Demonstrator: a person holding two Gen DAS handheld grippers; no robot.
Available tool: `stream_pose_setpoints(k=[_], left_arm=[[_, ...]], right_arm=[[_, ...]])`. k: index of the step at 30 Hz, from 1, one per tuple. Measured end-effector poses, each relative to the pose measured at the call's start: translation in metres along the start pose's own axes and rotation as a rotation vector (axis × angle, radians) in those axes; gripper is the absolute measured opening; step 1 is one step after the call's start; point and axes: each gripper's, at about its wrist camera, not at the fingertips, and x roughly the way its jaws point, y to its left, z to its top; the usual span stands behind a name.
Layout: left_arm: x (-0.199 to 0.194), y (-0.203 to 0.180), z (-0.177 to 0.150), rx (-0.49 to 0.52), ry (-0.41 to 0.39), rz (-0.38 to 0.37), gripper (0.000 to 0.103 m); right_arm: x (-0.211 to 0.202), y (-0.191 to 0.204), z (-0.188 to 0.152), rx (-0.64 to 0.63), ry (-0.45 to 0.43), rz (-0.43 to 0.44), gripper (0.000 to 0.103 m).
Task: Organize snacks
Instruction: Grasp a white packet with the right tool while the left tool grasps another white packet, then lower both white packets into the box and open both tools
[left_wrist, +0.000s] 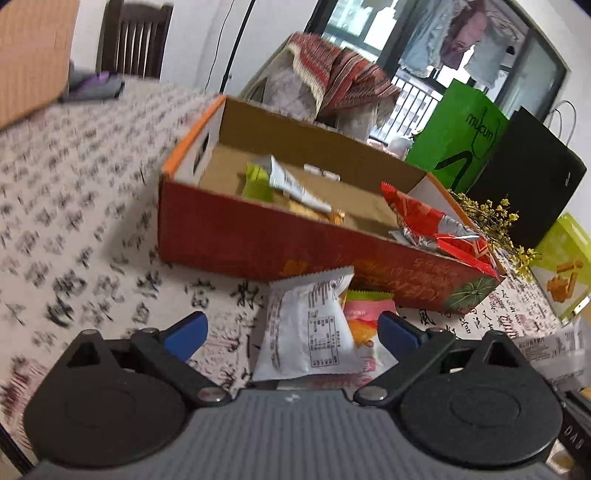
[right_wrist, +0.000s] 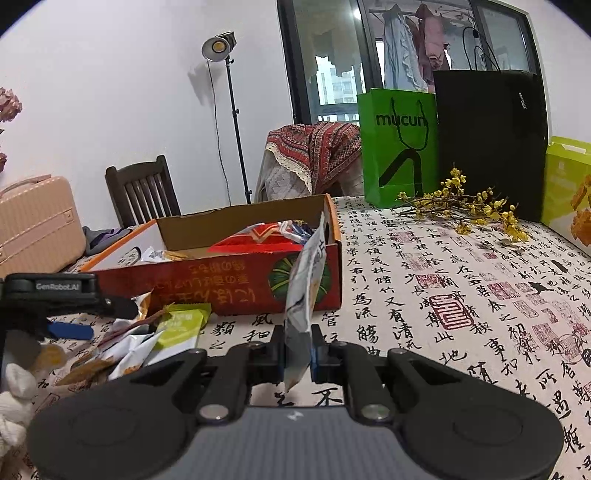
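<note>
Left wrist view: the left tool (left_wrist: 291, 326) hangs with its blue fingers (left_wrist: 186, 332) spread wide over a white snack packet (left_wrist: 308, 328) lying on the worktop (left_wrist: 74, 221), just in front of the red cardboard box (left_wrist: 258, 243). The packet sits between the fingers, neither one pressing on it. A pink-and-orange packet (left_wrist: 364, 321) lies partly under it. Inside the box lie a green packet (left_wrist: 255, 182), a silver packet (left_wrist: 291, 182) and a red wrapper (left_wrist: 424, 221) at the right end.

Right wrist view: the right tool (right_wrist: 298, 356) is pressed together on a white-and-blue snack packet (right_wrist: 304, 295), held upright in front of the box's (right_wrist: 221, 284) right end. To the left of the box front, a heap of loose packets (right_wrist: 147, 336) covers the calligraphy-print worktop (right_wrist: 443, 295), the left tool's blue finger (right_wrist: 70, 330) beside it. Beyond the box stand a green bag (right_wrist: 399, 147) and a black bag (right_wrist: 487, 144), with yellow flowers (right_wrist: 465, 208) lying before them.
</note>
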Motion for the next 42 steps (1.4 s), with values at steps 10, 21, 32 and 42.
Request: stream_pose_setpoints(k=[10, 21, 32, 42], left_arm=[[0.001, 0.005, -0.001, -0.012, -0.004, -0.079, 0.047], [-0.037, -0.010, -0.004, 0.089, -0.138, -0.066, 0.046], [-0.065, -0.031, 0.023, 0.156, -0.280, -0.072, 0.046], [-0.047, -0.042, 0.072, 0.143, -0.317, -0.029, 0.046]], right_arm=[[0.003, -0.001, -0.002, 0.011, 0.009, 0.008, 0.012], [0.000, 0.000, 0.002, 0.007, -0.008, 0.014, 0.012], [0.002, 0.018, 0.045, -0.018, -0.091, 0.067, 0.012], [0.043, 0.044, 0.107, -0.034, -0.122, 0.110, 0.012]])
